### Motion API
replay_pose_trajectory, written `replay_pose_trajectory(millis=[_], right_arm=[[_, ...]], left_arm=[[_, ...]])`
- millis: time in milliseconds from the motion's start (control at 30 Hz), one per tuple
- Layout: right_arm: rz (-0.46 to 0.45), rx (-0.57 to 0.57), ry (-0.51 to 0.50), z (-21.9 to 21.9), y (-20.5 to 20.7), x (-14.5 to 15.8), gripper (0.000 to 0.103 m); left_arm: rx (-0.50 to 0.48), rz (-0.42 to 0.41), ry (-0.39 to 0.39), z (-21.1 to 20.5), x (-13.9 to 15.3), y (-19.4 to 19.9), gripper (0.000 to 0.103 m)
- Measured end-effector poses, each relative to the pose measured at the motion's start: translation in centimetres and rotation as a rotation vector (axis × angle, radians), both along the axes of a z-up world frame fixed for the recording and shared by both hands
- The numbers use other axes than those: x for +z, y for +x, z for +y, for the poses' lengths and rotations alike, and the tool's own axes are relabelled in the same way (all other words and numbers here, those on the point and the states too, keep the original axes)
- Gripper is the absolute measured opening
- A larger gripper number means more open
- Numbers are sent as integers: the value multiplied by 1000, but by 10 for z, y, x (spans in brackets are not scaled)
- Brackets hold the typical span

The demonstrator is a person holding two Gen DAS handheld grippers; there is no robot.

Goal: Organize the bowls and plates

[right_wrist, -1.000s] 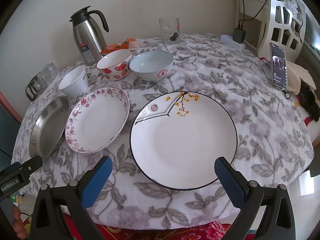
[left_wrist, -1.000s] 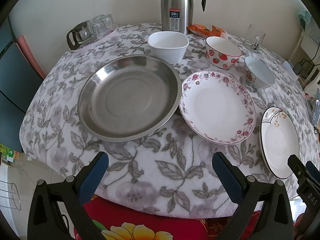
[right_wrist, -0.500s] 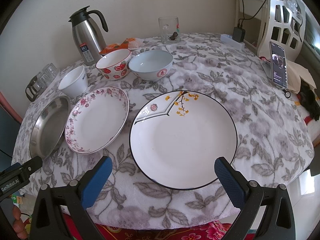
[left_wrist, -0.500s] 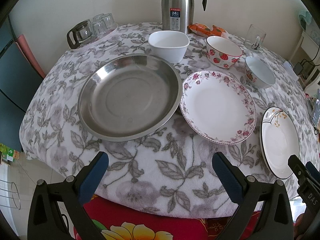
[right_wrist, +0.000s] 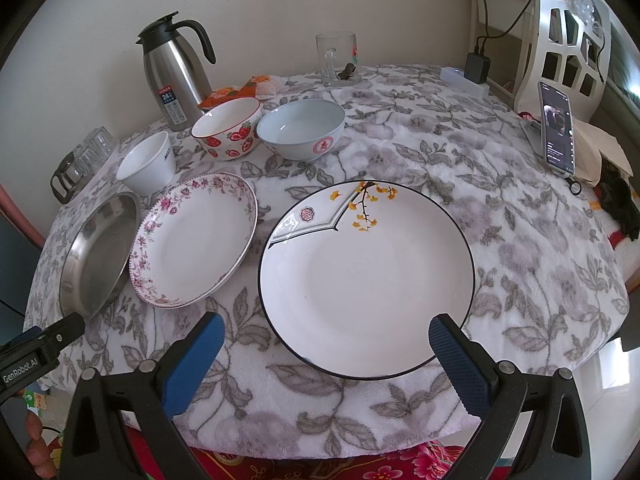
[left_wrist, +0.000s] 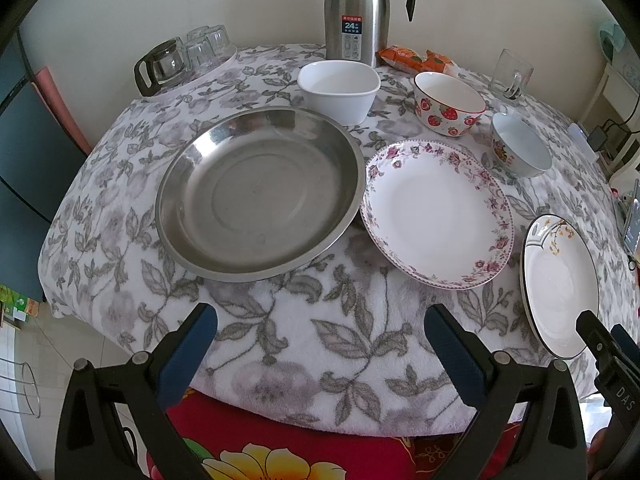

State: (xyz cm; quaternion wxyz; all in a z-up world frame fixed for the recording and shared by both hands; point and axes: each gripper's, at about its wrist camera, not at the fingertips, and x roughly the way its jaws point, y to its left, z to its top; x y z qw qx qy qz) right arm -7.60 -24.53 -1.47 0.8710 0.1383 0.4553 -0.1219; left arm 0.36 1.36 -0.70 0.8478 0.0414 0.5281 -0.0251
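A steel plate (left_wrist: pixel 258 192) lies at the table's left, a pink-flowered plate (left_wrist: pixel 436 210) beside it, and a black-rimmed plate with yellow flowers (right_wrist: pixel 366 276) at the right. Behind them stand a white bowl (left_wrist: pixel 339 90), a strawberry bowl (left_wrist: pixel 448 102) and a pale blue bowl (right_wrist: pixel 301 128). My left gripper (left_wrist: pixel 320 344) is open and empty, above the table's near edge in front of the steel plate. My right gripper (right_wrist: pixel 326 350) is open and empty, its pads either side of the black-rimmed plate's near rim.
A steel thermos jug (left_wrist: pixel 358 12), orange snack packets (left_wrist: pixel 416 58), a glass mug (right_wrist: pixel 336 60), upturned glasses and a glass pot (left_wrist: pixel 182 60) line the back. A phone (right_wrist: pixel 556 128), charger and white chair stand at the right. A floral cloth (left_wrist: pixel 280 320) covers the table.
The right gripper has crept slightly forward toward the black-rimmed plate. The left gripper has barely moved.
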Motion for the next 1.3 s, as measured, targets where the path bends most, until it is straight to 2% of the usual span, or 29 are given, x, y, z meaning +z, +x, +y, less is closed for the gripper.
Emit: replay_pose_trajectory(millis=[367,500,600,767,900,1100,1200,1300], right_arm=[[1,0,2,-1,0,0,103],[-7,3,8,1,-1,-1,103],[-36,18,14,3,-1,3,103],[-135,77,54,14,1,16,103],[-173,150,77,33,15,26,103],[-236,226,101,60,43,54,103],[-268,259,105,75,62,68,103],[-266,294,130,91,84,72,103]], left_arm=[[1,0,-3,0,0,0,103],[18,-8,-32,6,1,0,103],[69,-36,-89,18,5,2,103],[176,-80,-177,45,14,16,103],[246,-152,-184,65,25,23,103],[284,-276,-272,99,57,45,103],[358,-337,-265,114,66,54,103],[389,-314,-260,122,62,64,103]])
